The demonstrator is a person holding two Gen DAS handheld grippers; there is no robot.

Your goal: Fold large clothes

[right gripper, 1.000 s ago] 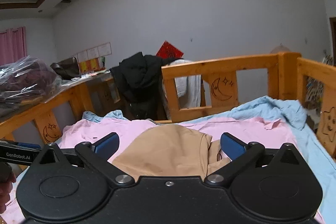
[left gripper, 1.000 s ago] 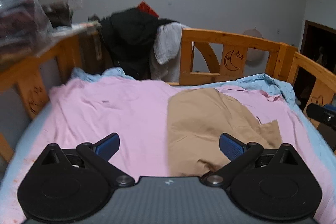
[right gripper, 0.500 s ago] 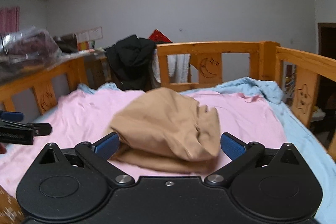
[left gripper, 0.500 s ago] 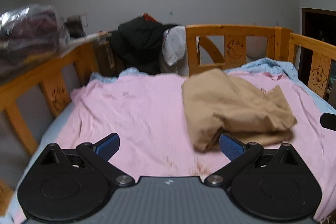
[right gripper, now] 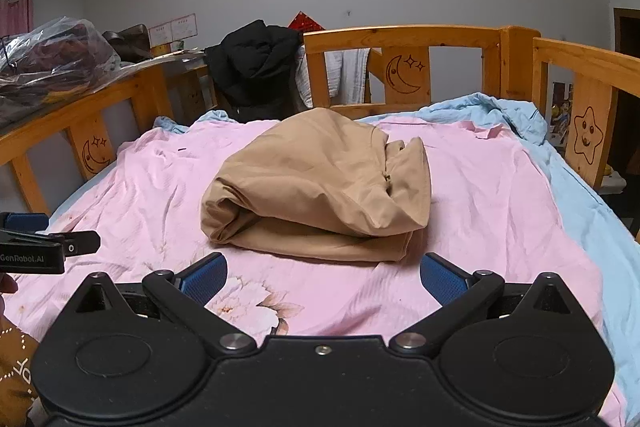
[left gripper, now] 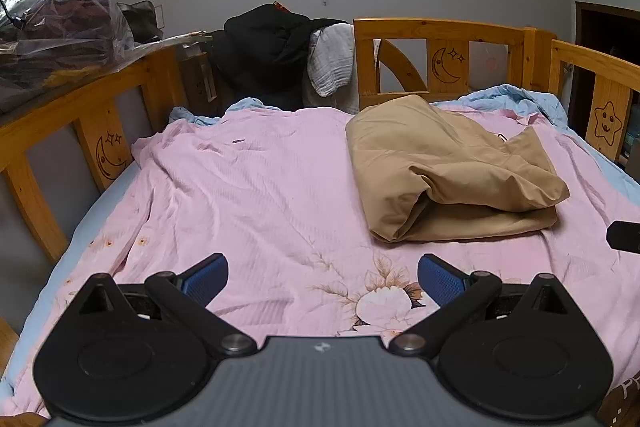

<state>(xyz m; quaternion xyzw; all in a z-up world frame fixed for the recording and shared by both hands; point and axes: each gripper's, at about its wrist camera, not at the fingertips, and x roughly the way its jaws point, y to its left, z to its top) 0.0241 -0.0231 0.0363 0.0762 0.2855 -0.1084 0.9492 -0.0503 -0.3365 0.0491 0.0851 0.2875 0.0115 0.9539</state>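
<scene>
Wooden rails (left gripper: 436,27) with carved moons and stars fence the bed on its far and lateral sides. Pink sheet (left gripper: 248,187), thin, wrinkled and flower-printed near the cameras, covers most of the mattress; a blue sheet (right gripper: 576,195) shows along the right and far edges. Tan garment (right gripper: 320,183), smooth woven cloth, lies folded into a thick, rounded bundle on the pink sheet, toward the right half in the left wrist view and central in the right wrist view. Bare sheet lies left of it and between it and both tools. Left gripper (left gripper: 322,277) hovers over the near edge, blue ribbed fingers (left gripper: 206,277) spread wide, holding nothing. Right gripper (right gripper: 323,277) likewise stands spread and empty, just short of the bundle's near fold. Black jacket (left gripper: 264,51) and white cloth (left gripper: 330,65) hang over the far rail. Plastic bag (left gripper: 60,27) of dark items sits beyond the left rail.
</scene>
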